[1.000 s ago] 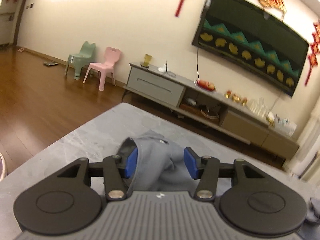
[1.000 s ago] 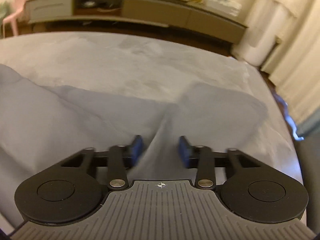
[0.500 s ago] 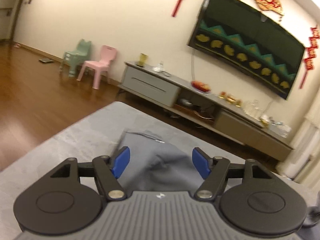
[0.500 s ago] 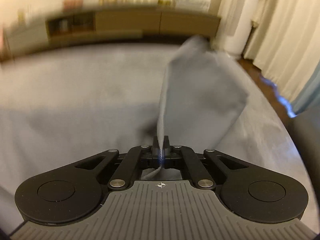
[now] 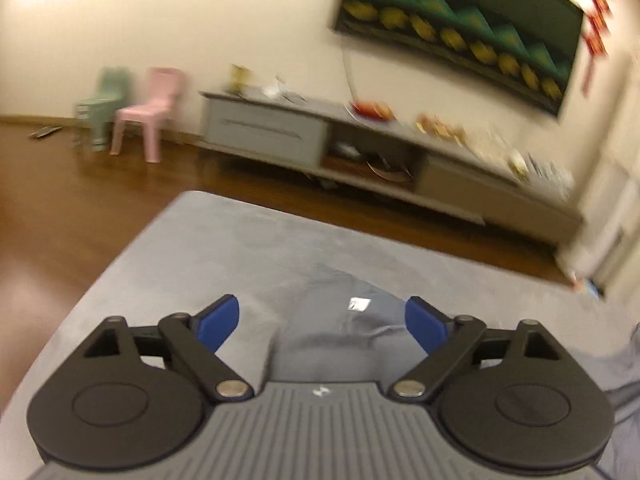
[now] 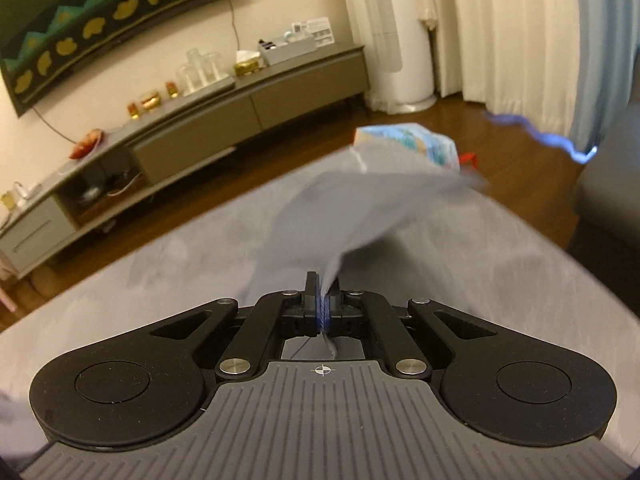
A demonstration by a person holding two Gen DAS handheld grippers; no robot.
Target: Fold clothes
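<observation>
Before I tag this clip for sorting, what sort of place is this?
Most likely a home living room: a long low grey TV cabinet under a wall-mounted covered screen, small pink and green plastic children's chairs, and cream floor-length curtains.

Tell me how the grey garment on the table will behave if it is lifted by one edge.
Probably floppy: the grey garment sags and billows from the right claw, which is shut on one edge. Likely light, since that thin pinch carries the raised part. It seems to crease easily; wrinkles show where it lies between the open left claw's fingers.
</observation>
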